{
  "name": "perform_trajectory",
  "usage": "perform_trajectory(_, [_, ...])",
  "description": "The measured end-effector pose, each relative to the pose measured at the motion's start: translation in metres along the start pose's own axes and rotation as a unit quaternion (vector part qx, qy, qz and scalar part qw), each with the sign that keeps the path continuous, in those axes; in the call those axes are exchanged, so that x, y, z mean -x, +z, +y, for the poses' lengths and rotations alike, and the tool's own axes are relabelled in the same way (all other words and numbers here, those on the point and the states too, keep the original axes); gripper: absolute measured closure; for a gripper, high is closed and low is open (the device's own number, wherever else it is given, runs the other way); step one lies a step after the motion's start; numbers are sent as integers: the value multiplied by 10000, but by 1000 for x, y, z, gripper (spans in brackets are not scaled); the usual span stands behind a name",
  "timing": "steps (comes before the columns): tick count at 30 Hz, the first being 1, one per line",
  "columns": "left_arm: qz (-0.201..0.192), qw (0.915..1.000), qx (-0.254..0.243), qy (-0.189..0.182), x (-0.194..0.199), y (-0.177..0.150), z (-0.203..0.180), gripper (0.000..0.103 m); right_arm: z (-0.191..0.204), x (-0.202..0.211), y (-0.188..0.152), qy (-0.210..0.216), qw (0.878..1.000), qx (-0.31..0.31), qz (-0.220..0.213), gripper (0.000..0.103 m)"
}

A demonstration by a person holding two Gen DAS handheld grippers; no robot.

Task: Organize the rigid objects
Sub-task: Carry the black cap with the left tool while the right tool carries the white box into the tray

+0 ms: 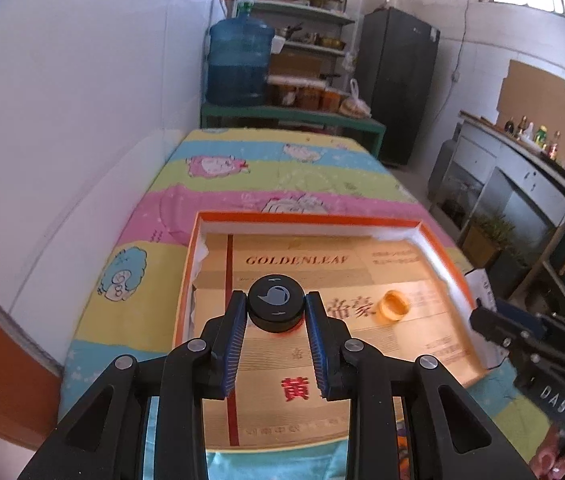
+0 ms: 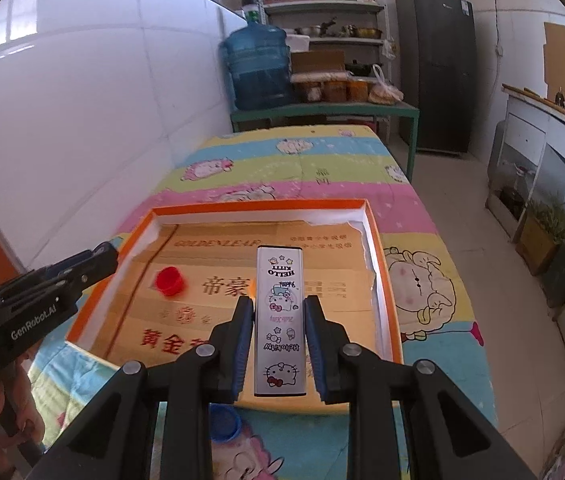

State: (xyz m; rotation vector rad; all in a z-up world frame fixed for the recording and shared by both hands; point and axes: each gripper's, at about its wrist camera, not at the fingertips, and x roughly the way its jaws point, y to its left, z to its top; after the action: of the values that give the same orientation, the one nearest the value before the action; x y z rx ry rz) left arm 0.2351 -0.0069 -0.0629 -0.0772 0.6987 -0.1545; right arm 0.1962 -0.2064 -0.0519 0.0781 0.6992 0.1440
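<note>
My left gripper (image 1: 276,300) is shut on a black round lid (image 1: 276,308) with a pale swirl mark, held over the near part of an orange-rimmed tray (image 1: 310,216) lined with gold cardboard. A yellow cap (image 1: 393,306) lies in the tray to the right. My right gripper (image 2: 279,302) is shut on a long silver Hello Kitty case (image 2: 280,320), lengthwise between the pads and above the tray (image 2: 258,204). A red cap (image 2: 169,280) lies in the tray's left part, just beyond the left gripper's tip (image 2: 98,260). At the right edge of the left wrist view the right gripper (image 1: 490,320) shows.
The tray rests on a table under a striped cartoon cloth (image 1: 242,168). A blue cap (image 2: 224,422) lies on the cloth near the right gripper's base. A white wall runs along the left. A water jug (image 1: 238,64), shelves and a dark fridge (image 1: 398,80) stand beyond the table's far end.
</note>
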Motion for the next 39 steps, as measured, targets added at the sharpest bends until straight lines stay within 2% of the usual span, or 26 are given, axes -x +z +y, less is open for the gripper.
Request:
perform_trajectory(10, [395, 9992, -7, 71, -36, -11, 9, 73, -12, -39, -3, -87, 9993, -110, 355, 76])
perform_trajectory(21, [730, 9971, -118, 190, -56, -21, 11, 72, -18, -64, -10, -111, 9977, -132, 651, 76])
perform_trajectory(39, [709, 9966, -279, 325, -59, -26, 8, 69, -16, -70, -15, -188, 9976, -42, 658, 76])
